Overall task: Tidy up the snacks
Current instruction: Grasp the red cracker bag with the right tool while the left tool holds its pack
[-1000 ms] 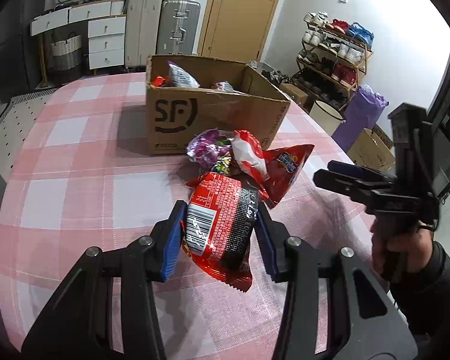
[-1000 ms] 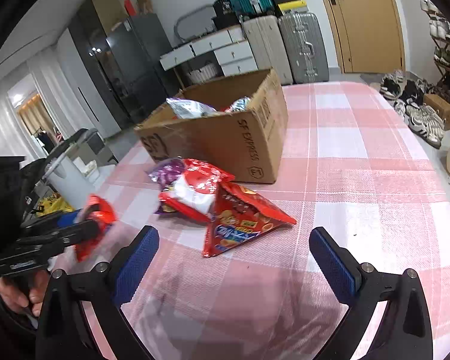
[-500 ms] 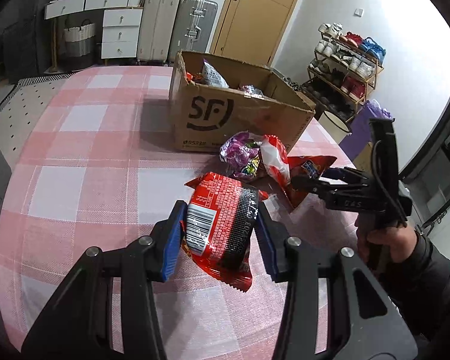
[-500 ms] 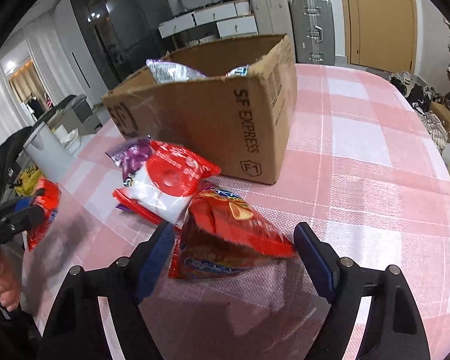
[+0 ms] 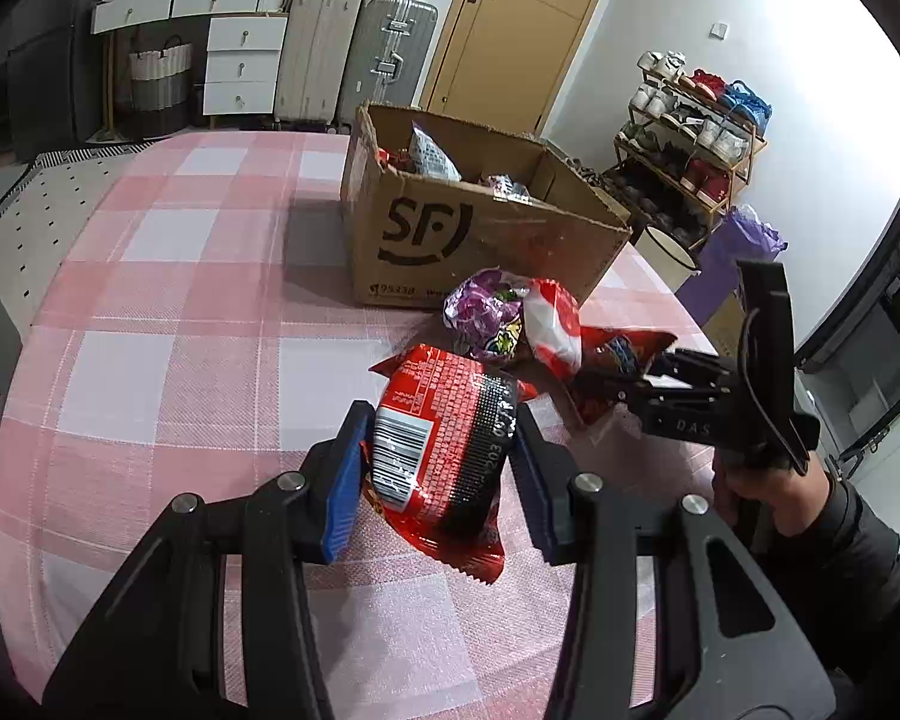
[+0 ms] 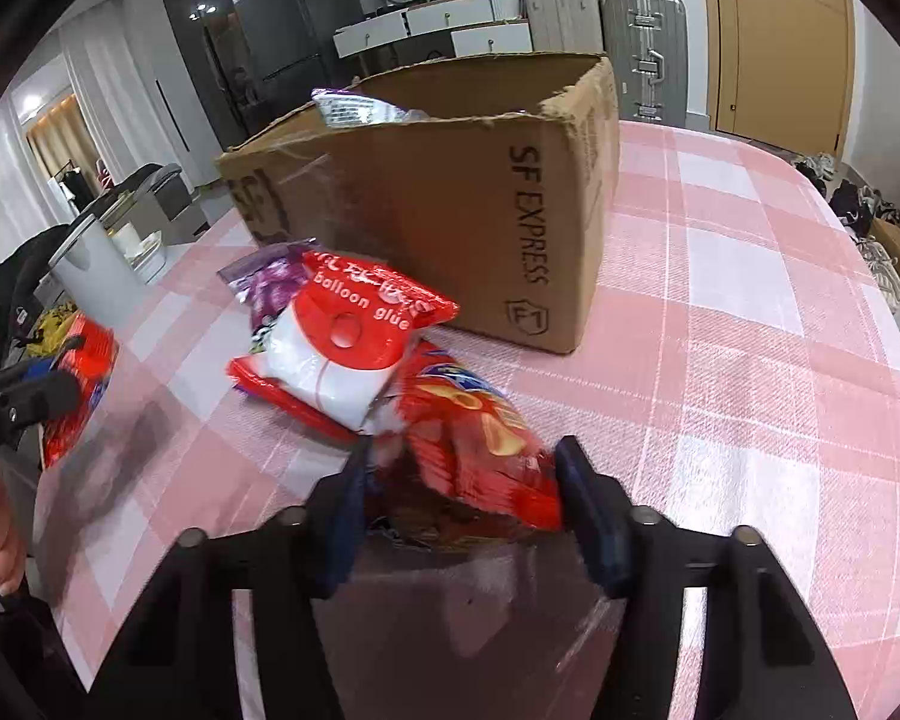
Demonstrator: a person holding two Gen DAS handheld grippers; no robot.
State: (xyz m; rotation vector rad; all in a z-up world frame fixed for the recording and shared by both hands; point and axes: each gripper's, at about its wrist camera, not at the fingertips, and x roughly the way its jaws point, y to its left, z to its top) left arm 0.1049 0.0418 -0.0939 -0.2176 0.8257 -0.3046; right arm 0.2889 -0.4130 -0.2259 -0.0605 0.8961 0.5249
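My left gripper (image 5: 438,468) is shut on a red and black snack pack (image 5: 444,450) and holds it above the table. My right gripper (image 6: 468,492) is shut on a red chip bag (image 6: 480,438) that lies on the pink checked tablecloth (image 6: 750,360). It also shows in the left wrist view (image 5: 624,384), its fingers on the chip bag (image 5: 612,354). A red and white pack (image 6: 342,354) and a purple pack (image 6: 276,282) lie beside the chip bag. An open SF cardboard box (image 5: 480,228) with several snacks inside stands behind them; it also shows in the right wrist view (image 6: 450,192).
Suitcases (image 5: 354,54), white drawers (image 5: 240,60) and a door (image 5: 510,30) stand beyond the table. A shoe rack (image 5: 690,120) is at the right. A grey bin (image 6: 102,264) stands off the table's left side.
My right gripper moved forward over the chip bag and closed on it. My left gripper kept its hold on the red and black pack and drew back a little.
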